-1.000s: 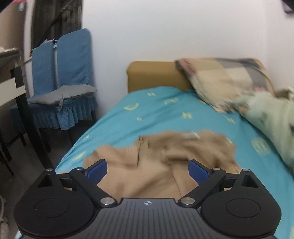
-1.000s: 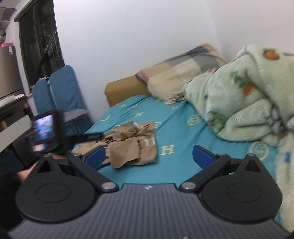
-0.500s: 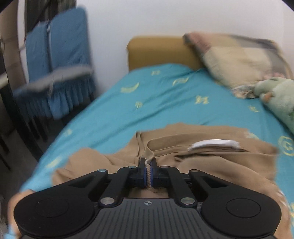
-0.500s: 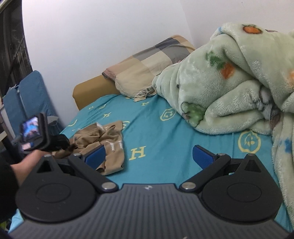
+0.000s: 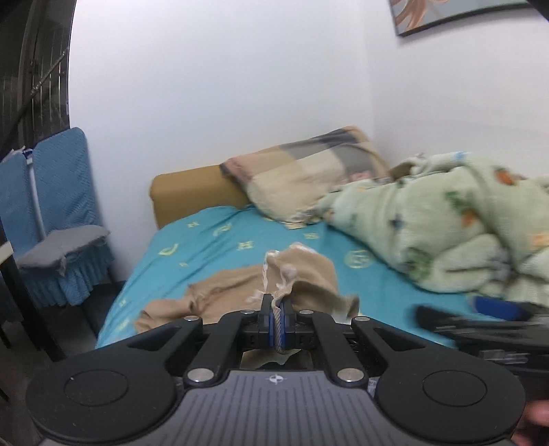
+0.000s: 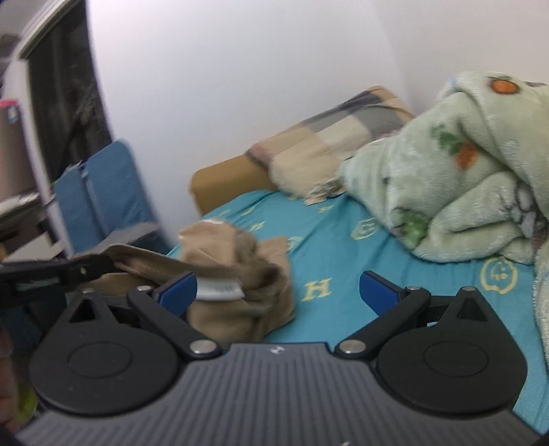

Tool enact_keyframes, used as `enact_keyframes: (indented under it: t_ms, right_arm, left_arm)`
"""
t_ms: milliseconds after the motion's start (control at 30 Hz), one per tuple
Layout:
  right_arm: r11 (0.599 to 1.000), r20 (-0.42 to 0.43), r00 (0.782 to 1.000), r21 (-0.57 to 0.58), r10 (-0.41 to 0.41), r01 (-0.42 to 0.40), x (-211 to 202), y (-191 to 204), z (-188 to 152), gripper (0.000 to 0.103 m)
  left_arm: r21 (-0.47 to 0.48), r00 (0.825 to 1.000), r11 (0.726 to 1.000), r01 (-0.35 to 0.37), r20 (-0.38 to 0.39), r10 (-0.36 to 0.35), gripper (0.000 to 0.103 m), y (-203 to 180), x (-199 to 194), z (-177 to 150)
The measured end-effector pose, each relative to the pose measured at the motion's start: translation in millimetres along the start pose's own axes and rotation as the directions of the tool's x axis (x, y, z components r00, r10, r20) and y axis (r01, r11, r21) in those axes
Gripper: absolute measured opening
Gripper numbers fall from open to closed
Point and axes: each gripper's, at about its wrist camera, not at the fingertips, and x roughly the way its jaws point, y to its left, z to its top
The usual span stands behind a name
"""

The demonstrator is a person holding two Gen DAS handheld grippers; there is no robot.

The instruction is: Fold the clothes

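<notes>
I am keeping the left hand-held gripper (image 5: pixel 278 317) clamped on a fold of the tan garment (image 5: pixel 302 278); its blue pads are pressed together with the cloth pinched between them, and the fabric is rising in a peak just ahead of the tips. The rest of the garment is trailing down onto the bed (image 5: pixel 206 247) ahead and to the left of this gripper, crumpled, with a white label showing near the top of the raised part. The sheet is turquoise with pale yellow motifs.

My right hand-held gripper (image 6: pixel 278 291) is hovering with its jaws spread wide and nothing between the pads. The garment is lying just ahead of its left finger (image 6: pixel 176 290), bunched up, and the white label is sitting right beside that finger; I cannot tell whether the finger is touching the cloth. From the left view, this gripper is showing as a blurred dark shape low to the right.

Further ahead of both grippers, a checked pillow (image 5: pixel 308 175) is leaning against a mustard headboard (image 5: pixel 192 192) at the far end of the bed. To the right, a pale green fleece blanket (image 6: pixel 463 164) with orange and green prints is lying heaped on the bed, against the white wall. To the left of the bed, a blue-covered chair (image 5: pixel 55 219) is standing with a grey cloth (image 5: pixel 61 245) draped on its seat. A framed picture (image 5: pixel 446 13) is hanging high on the right wall.
</notes>
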Motion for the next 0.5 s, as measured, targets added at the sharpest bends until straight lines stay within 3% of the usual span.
enact_keyframes:
  t_ms: [233, 400, 500]
  right_arm:
    - [0.983, -0.132, 0.989, -0.160, 0.072, -0.093, -2.2, 28.7, -31.8, 0.103]
    - [0.956, -0.153, 0.982, -0.253, 0.110, -0.146, -1.2, 47.3, -44.8, 0.103]
    - [0.954, -0.153, 0.978, -0.245, 0.139, -0.174, 1.6, 49.7, -46.8, 0.103]
  left_arm:
    - [-0.055, 0.999, 0.998, 0.040, 0.031, -0.038, 0.003, -20.4, -80.2, -35.4]
    - [-0.103, 1.000, 0.995, 0.016, 0.023, -0.014, 0.003, -16.9, -88.4, -39.6]
    - [-0.156, 1.000, 0.987, 0.024, 0.022, -0.020, 0.003, -12.4, -90.6, -41.5]
